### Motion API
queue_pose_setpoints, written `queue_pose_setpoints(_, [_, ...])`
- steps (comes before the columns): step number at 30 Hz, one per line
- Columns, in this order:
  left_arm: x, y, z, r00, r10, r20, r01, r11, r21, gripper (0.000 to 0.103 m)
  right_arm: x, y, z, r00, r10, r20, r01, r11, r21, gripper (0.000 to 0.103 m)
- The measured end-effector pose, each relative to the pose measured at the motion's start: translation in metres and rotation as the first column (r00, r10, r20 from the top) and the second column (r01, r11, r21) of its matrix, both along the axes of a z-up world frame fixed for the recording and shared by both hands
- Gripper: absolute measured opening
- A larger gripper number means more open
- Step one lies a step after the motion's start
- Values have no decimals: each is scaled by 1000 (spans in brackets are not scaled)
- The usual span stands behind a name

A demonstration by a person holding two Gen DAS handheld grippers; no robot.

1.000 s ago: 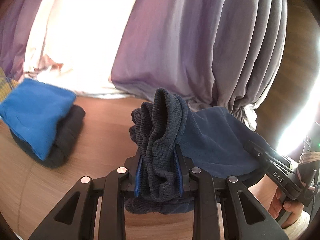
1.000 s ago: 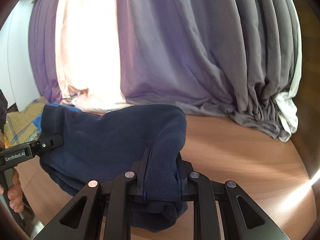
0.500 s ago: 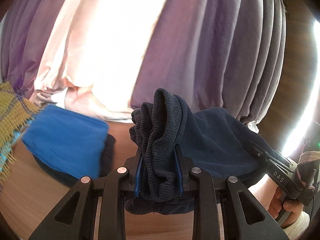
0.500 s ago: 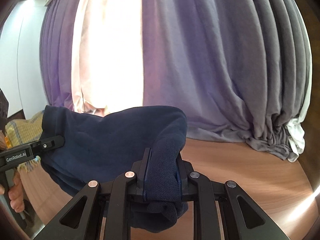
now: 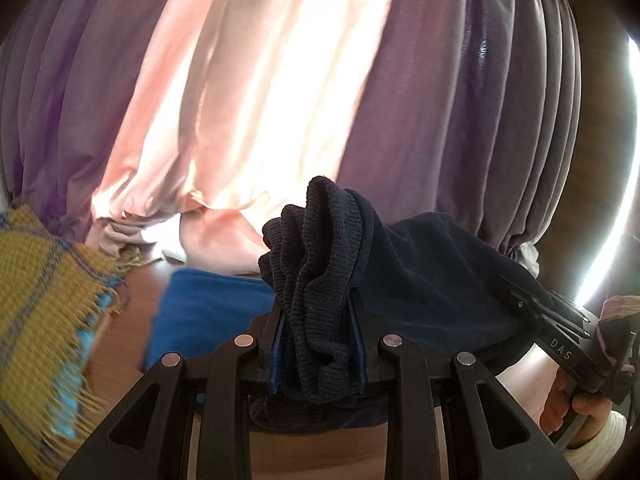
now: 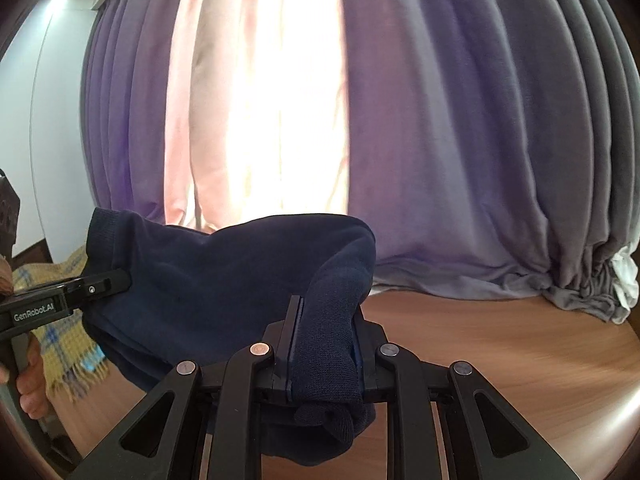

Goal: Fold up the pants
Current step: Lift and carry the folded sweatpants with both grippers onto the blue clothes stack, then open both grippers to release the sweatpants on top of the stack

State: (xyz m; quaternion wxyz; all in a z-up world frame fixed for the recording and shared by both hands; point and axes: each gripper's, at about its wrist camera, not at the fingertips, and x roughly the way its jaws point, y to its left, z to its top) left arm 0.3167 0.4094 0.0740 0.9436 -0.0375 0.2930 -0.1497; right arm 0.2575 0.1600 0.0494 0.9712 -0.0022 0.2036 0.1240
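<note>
The dark navy pants (image 5: 420, 292) hang bunched between my two grippers, held up off the wooden table (image 6: 500, 344). My left gripper (image 5: 318, 344) is shut on the ribbed waistband end, which stands up in folds between its jaws. My right gripper (image 6: 324, 352) is shut on the other ribbed end of the pants (image 6: 224, 280). The right gripper also shows at the right edge of the left wrist view (image 5: 560, 340). The left gripper shows at the left edge of the right wrist view (image 6: 60, 304).
A folded bright blue garment (image 5: 208, 312) lies on the table behind the left gripper. A yellow plaid fringed blanket (image 5: 44, 308) is at the left. Purple and pink curtains (image 6: 440, 140) hang close behind the table. A white cloth (image 6: 626, 272) sits at far right.
Both grippers have lifted and tilted upward with the pants, so the curtains fill more of each view. The blue garment and yellow blanket have shifted rightward in the left wrist view.
</note>
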Motion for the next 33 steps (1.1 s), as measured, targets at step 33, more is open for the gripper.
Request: queue_pose_setpoints(33, [111, 111, -65, 981, -5, -192, 19, 997, 73, 28, 73, 125, -77, 978, -64, -199, 69, 997, 19, 28])
